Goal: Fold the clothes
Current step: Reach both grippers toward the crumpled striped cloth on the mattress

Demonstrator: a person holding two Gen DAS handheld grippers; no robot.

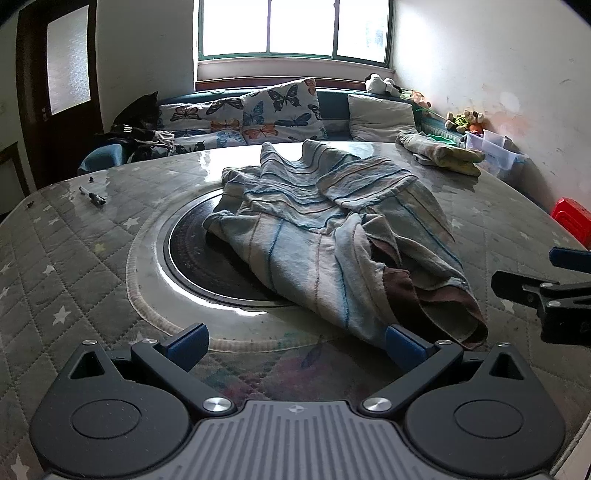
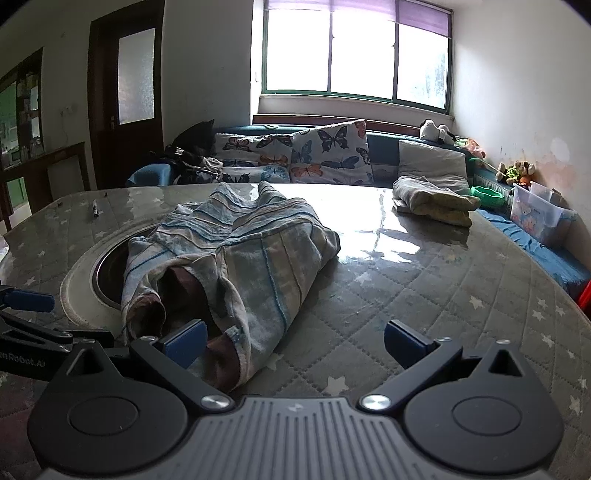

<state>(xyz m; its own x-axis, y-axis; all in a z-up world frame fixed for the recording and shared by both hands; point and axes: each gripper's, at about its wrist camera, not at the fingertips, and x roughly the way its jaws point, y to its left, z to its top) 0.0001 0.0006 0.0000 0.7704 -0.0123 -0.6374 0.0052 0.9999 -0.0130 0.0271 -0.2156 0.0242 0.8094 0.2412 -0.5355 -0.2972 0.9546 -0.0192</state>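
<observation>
The striped garment (image 1: 325, 236) covers part of the dark round inset (image 1: 207, 258) in the table. The small dark pen-like thing (image 1: 92, 197) is too small to identify. The red object (image 1: 574, 225) is cut off at the edge.

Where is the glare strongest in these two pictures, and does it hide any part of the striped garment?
Left wrist view: the window is blown out white, with a bright arc of reflection on the ring around the dark disc; the striped garment stays readable. Right wrist view: strong reflection on the glossy table beside the garment, not on it.
</observation>
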